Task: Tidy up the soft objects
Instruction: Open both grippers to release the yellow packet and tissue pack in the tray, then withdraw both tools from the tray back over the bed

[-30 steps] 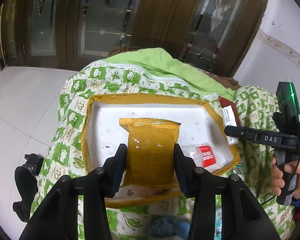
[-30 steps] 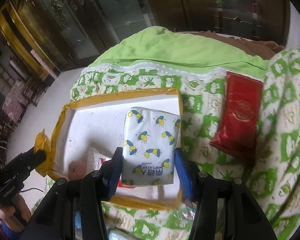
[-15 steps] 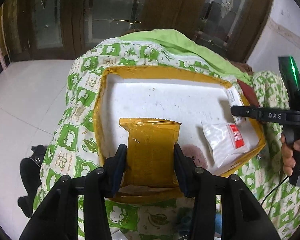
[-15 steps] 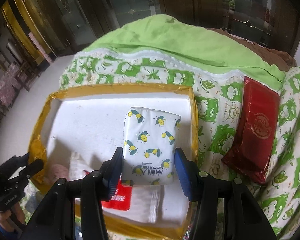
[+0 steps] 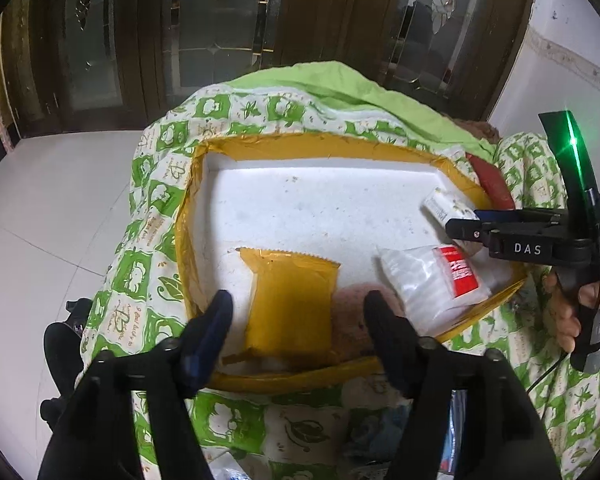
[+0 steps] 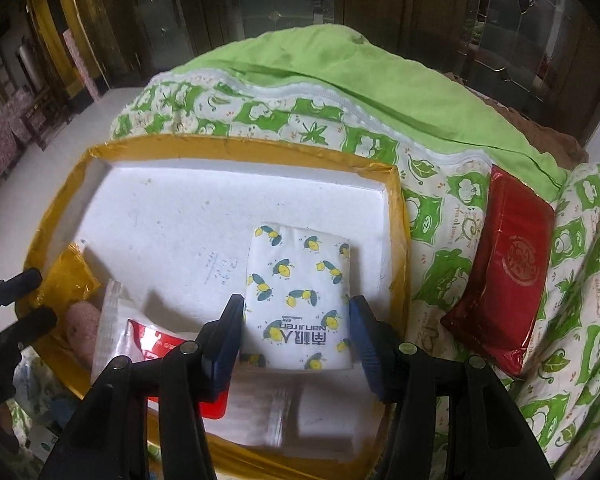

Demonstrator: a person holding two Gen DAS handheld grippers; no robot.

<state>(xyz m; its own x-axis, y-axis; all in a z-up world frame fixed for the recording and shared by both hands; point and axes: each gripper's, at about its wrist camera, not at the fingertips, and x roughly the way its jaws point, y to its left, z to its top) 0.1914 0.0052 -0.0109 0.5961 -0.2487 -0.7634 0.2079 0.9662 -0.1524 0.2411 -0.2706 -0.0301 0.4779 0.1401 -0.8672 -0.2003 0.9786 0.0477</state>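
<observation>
Tissue pack (image 6: 298, 296) beside clear bag (image 6: 116, 328), red pouch (image 6: 500, 280) outside tray (image 6: 400, 216)

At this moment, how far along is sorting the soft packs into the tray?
Done: a clear white pack with a red label lies in the yellow-rimmed white foam tray. In hand: the left gripper is opening around the yellow pouch; the right gripper holds the lemon-print tissue pack over the tray. Left: the red pack on the quilt.
</observation>
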